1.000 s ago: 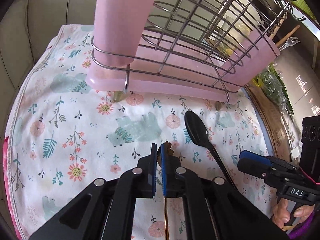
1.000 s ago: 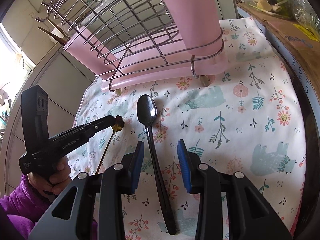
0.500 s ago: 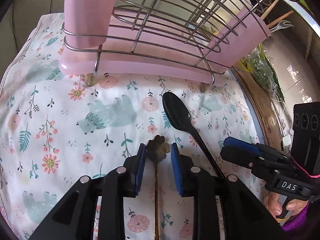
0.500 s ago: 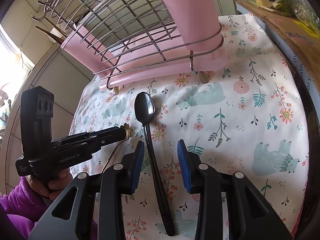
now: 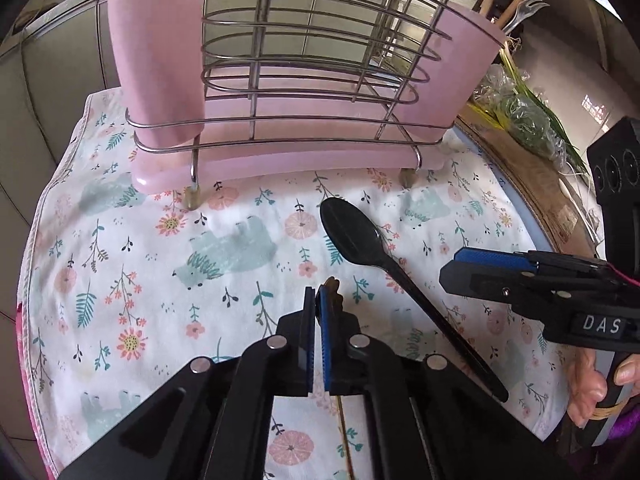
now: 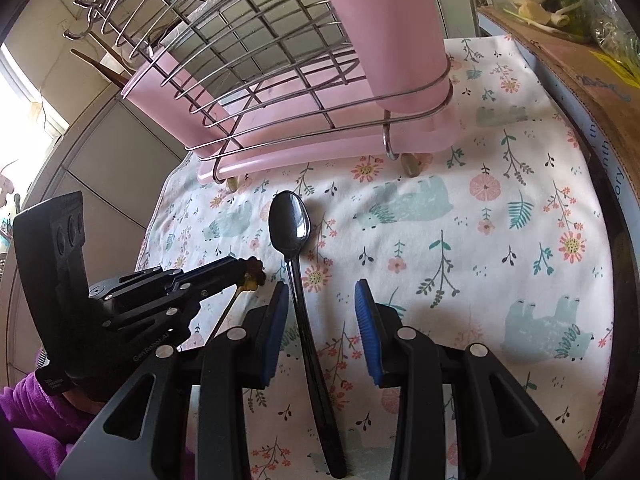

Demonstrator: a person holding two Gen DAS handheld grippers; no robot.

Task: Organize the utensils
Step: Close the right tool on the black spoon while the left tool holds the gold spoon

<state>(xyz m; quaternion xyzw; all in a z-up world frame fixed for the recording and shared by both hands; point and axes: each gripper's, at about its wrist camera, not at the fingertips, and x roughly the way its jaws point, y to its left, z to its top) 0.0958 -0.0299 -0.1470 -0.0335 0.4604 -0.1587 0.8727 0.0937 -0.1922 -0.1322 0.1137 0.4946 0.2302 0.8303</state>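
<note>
Left tongs are now pinched tight on the gold spoon, gripping just under its flower-shaped head. Half a second ago they stood open around that head; the jaws have since closed. From the right view the spoon's thin stem slants down and back from the grip, so the head end looks raised off the cloth. How far the tail end is clear, cannot tell.

Right tongs remain wide, straddling the handle of the black spoon, which has not shifted. It lies flat on the cloth, bowl pointing far, toward the rack.

Reading: the pick of the gold spoon is done on the left; the carry to the rack's pink holder at far left looks next. The black spoon is bracketed but not yet gripped. Risk: a thin stem held near one end may swing.
</note>
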